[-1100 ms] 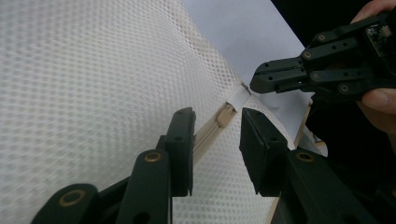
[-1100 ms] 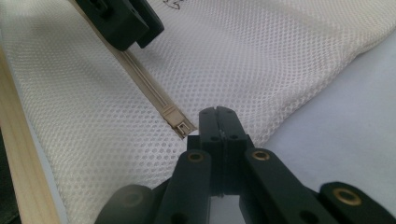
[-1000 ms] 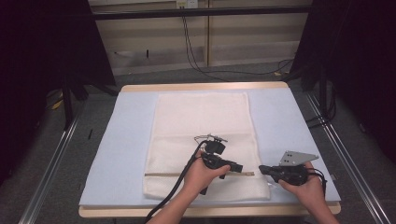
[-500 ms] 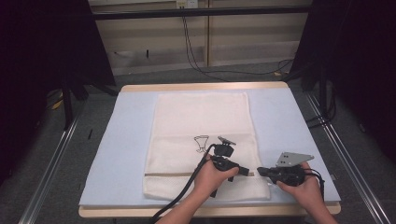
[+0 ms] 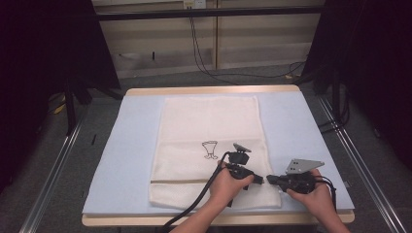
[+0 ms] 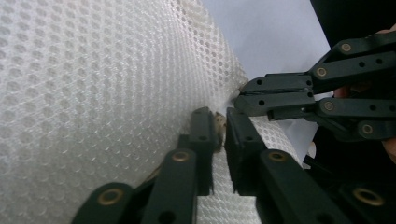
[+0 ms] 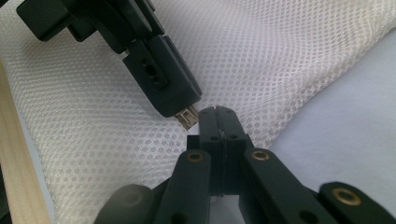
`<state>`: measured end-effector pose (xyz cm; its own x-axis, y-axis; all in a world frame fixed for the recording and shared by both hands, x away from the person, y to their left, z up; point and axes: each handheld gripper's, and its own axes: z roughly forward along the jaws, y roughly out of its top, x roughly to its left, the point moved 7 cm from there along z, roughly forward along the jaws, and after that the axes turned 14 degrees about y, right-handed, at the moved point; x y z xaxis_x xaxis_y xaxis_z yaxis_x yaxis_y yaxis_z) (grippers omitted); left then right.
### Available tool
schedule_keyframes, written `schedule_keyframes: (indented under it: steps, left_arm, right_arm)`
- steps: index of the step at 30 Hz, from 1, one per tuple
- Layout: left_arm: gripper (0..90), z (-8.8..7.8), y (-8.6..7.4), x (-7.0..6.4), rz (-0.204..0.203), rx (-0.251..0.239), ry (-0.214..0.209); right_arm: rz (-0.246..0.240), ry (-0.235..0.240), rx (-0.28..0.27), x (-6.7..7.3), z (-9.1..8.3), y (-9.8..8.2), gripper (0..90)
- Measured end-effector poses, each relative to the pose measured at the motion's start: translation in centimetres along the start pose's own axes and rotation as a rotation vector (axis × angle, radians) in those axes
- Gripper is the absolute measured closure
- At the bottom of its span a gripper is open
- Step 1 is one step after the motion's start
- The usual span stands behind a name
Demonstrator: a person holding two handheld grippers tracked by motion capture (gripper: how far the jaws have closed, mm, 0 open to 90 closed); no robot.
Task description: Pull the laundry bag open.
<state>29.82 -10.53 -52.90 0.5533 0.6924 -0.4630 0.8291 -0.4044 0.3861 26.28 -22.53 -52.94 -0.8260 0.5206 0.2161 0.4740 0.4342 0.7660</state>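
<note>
White mesh laundry bag lies flat on the pale blue mat covering the table, its long side running from the far edge toward the near edge. The honeycomb weave is soft and open, with a small black goblet-like print near its middle and a thin seam line across the lower part. Both grippers meet at the bag's near right corner. The left gripper has just been closing, its fingers pinching a small brownish tab at the mesh edge. The right gripper has its fingers pressed together on the bag's rim, right beside it. Bare mat stretches along the table's left and right edges; wood shows at the near edge.
</note>
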Motion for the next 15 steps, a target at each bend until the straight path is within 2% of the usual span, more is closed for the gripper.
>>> schedule_keyframes:
  steps: [2,3,4,5,7,11,12,13,14,15]
  left_arm:
    - [84.2,0.1,0.1,-0.2,-0.006,-0.006,-0.008]
    - [85.0,0.1,0.0,-0.1,0.008,-0.004,-0.001]
    - [86.3,0.0,0.0,-0.2,-0.002,-0.006,-0.015]
    - [87.0,-0.1,0.0,-0.2,0.006,-0.003,-0.021]
    - [87.3,-0.1,0.0,-0.1,0.002,0.003,-0.011]
    - [87.4,-0.3,0.0,-0.2,-0.032,0.006,-0.022]
    - [87.4,-0.5,0.0,0.1,-0.02,0.013,-0.007]
    - [87.4,-0.7,0.0,0.0,-0.043,0.023,-0.036]
    - [87.4,-0.8,-0.1,0.3,-0.023,0.021,-0.018]
    - [87.4,-1.1,-0.1,0.5,-0.027,0.027,-0.019]
  right_arm:
    - [-0.003,-0.001,-0.001,0.0,0.0,0.0,90.0]
    - [-0.001,-0.001,-0.004,0.0,0.0,-0.1,90.0]
    - [0.001,0.0,-0.005,0.0,0.0,-0.1,90.0]
    - [-0.001,0.003,-0.004,0.0,0.0,-0.1,90.0]
    - [-0.008,0.001,-0.001,0.1,0.1,-0.1,90.0]
    - [-0.021,-0.007,0.008,0.1,0.1,-0.1,90.0]
    - [-0.025,-0.009,0.009,0.1,0.1,-0.1,90.0]
    - [-0.03,-0.01,0.012,0.1,0.1,-0.1,90.0]
    - [-0.032,-0.014,0.016,0.1,0.1,-0.1,90.0]
    - [-0.036,-0.013,0.015,0.2,0.1,-0.1,90.0]
